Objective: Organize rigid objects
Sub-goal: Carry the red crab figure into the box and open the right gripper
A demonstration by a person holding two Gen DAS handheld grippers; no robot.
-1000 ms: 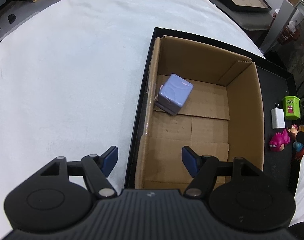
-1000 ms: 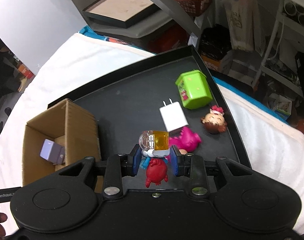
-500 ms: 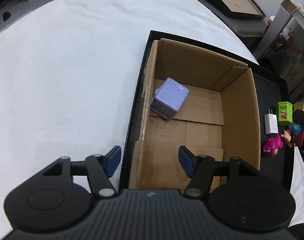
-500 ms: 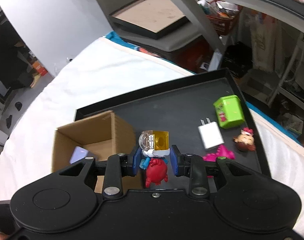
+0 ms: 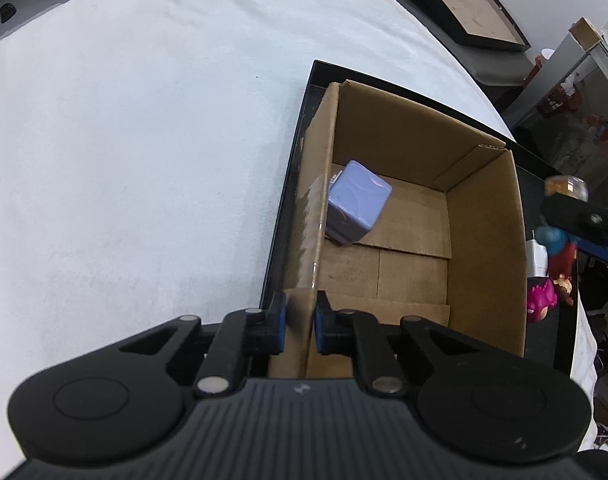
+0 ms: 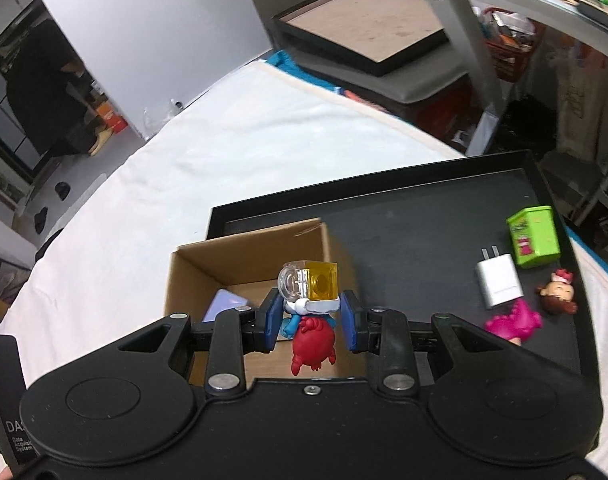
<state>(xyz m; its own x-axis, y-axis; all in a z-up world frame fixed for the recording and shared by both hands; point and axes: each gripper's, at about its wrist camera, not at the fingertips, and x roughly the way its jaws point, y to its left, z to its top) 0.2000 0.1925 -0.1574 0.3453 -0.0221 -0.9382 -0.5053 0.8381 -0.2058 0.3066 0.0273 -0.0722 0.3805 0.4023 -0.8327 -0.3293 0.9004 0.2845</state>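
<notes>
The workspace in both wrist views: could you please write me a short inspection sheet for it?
Surface: white cloth carrying a black tray.
Job's things: cardboard box on the tray, purple cube inside; green box, white charger, pink toy and doll head loose on the tray.
Clutter: nothing seen.
Grippers: left gripper jaws clamp the box wall; right gripper holds a toy figure over the box.
Cables: nothing seen.
Surroundings: framed board, shelving.

Left claw (image 5: 299, 322) pinched on box wall (image 5: 312, 256); right claw (image 6: 311, 322) clamps toy figure (image 6: 310, 312).
</notes>
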